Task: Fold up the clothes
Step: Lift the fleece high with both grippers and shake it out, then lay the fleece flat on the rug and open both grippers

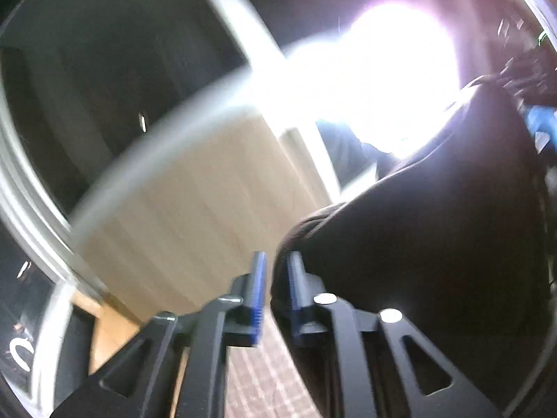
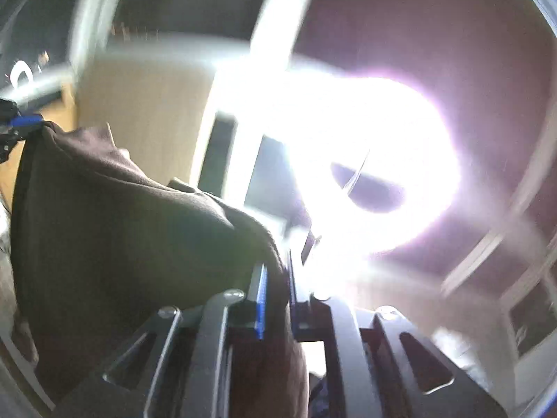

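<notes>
Both views are motion-blurred and washed out by a strong glare (image 1: pixel 383 80); read the fine detail with caution.

Left gripper (image 1: pixel 276 289): your jaws stand slightly apart. The edge of the dark garment (image 1: pixel 417 244) sits in the gap, lying against the inner face of the finger on the right of the view. A thin slit of background shows between the cloth and the blue pad (image 1: pixel 259 289) of the other finger, so the pads are not pinching it here. From that finger the cloth spreads up and away to the right edge of the view, where it ends in a dark blurred shape with a blue patch; you cannot tell from this view what that is.

Right gripper (image 2: pixel 276 292): your jaws are clamped on the garment (image 2: pixel 122 226). A fold of cloth fills the whole gap between the two blue pads (image 2: pixel 261 299) and runs on down behind them.

Garment position: it is up in the air, spanning from the right gripper across to the left edge of the right wrist view. There one corner meets the blue pad of the left gripper (image 2: pixel 26 120). The span sags in soft folds between the two ends.

Background: a pale wood panel (image 1: pixel 195 202) and white frame bars (image 1: pixel 243 28) behind the cloth.
</notes>
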The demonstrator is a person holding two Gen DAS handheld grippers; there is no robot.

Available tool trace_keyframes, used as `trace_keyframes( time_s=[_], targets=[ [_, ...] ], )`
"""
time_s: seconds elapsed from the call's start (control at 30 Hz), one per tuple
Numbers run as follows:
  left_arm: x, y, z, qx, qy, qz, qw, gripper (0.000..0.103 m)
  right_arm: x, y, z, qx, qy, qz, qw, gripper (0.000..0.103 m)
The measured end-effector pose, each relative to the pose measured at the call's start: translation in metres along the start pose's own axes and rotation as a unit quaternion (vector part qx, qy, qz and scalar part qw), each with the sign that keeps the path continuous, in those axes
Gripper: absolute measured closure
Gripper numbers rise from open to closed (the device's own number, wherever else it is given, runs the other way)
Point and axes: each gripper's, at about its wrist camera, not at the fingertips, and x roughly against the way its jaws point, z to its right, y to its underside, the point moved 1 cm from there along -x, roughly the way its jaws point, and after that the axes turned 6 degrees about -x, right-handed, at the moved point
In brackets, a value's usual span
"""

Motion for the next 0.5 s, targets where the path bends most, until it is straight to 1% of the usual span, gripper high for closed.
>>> trace_keyframes(
  time_s=[0.03,0.1,0.13,0.17,0.2,0.23,0.27,0.33,0.37,0.43,0.5],
  targets=[
    [-0.037,0.006,0.005,-0.008,0.001,-0.037,0.9993,0.082,-0.041,0.009,-0.001,0.002,0.008,-0.046,0.999,0.085],
    [-0.081,0.024,0.009,-0.005,0.010,-0.072,0.9974,0.082,-0.099,0.038,-0.002,0.016,0.047,-0.111,0.993,0.082],
    [-0.091,0.035,0.008,0.007,0.022,-0.079,0.9966,0.082,-0.116,0.055,0.000,0.022,0.064,-0.125,0.990,0.077],
    [-0.098,0.046,0.006,0.023,0.037,-0.084,0.9955,0.082,-0.126,0.071,0.004,0.020,0.070,-0.137,0.988,0.071],
    [-0.100,0.060,0.005,0.038,0.059,-0.088,0.9937,0.081,-0.134,0.090,0.012,0.006,0.063,-0.152,0.986,0.057],
    [-0.100,0.077,0.007,0.052,0.084,-0.093,0.9907,0.075,-0.135,0.104,0.020,-0.007,0.051,-0.165,0.985,0.051],
    [-0.099,0.096,0.011,0.064,0.109,-0.104,0.9865,0.069,-0.139,0.125,0.029,-0.028,0.033,-0.187,0.981,0.051],
    [-0.091,0.119,0.025,0.075,0.139,-0.123,0.9799,0.067,-0.143,0.157,0.040,-0.052,0.015,-0.219,0.974,0.051],
    [-0.087,0.134,0.034,0.082,0.155,-0.133,0.9756,0.066,-0.141,0.181,0.038,-0.061,0.006,-0.230,0.971,0.051],
    [-0.082,0.162,0.050,0.113,0.183,-0.159,0.9634,0.065,-0.144,0.211,0.034,-0.078,-0.012,-0.254,0.964,0.051],
    [-0.077,0.186,0.067,0.143,0.208,-0.183,0.9502,0.065,-0.148,0.229,0.034,-0.095,-0.030,-0.276,0.956,0.051]
  ],
)
